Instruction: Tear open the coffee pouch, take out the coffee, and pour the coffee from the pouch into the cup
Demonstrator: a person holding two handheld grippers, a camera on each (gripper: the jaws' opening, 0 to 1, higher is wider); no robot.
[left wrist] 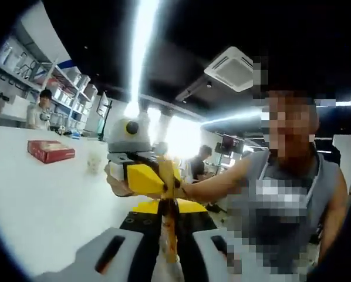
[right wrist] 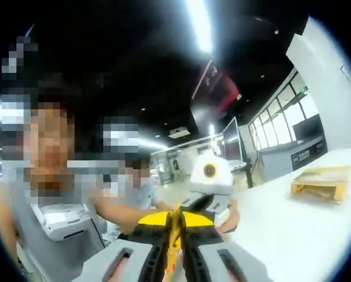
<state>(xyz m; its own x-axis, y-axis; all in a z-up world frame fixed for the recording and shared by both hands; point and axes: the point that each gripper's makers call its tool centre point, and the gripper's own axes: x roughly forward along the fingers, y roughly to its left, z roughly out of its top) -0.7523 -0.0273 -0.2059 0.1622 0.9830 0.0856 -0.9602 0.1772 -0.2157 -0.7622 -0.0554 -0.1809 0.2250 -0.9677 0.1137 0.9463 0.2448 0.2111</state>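
Observation:
A thin yellow-orange coffee pouch (left wrist: 169, 242) shows edge-on, held up in the air between both grippers. My left gripper (left wrist: 166, 210) is shut on its near end. Facing it, my right gripper (left wrist: 159, 183) pinches the pouch's far end with its yellow jaws. In the right gripper view the same pouch (right wrist: 174, 249) runs up between my right gripper (right wrist: 175, 222), which is shut on it, and the left gripper (right wrist: 200, 202) just beyond. A small pale cup (left wrist: 94, 163), blurred, stands on the white table (left wrist: 40, 200) to the left.
A red box (left wrist: 51, 151) lies on the table beyond the cup. A yellow carton (right wrist: 319, 182) rests on the table at the right. The person holding the grippers stands close behind them. Other people and shelves (left wrist: 64, 88) are at the back.

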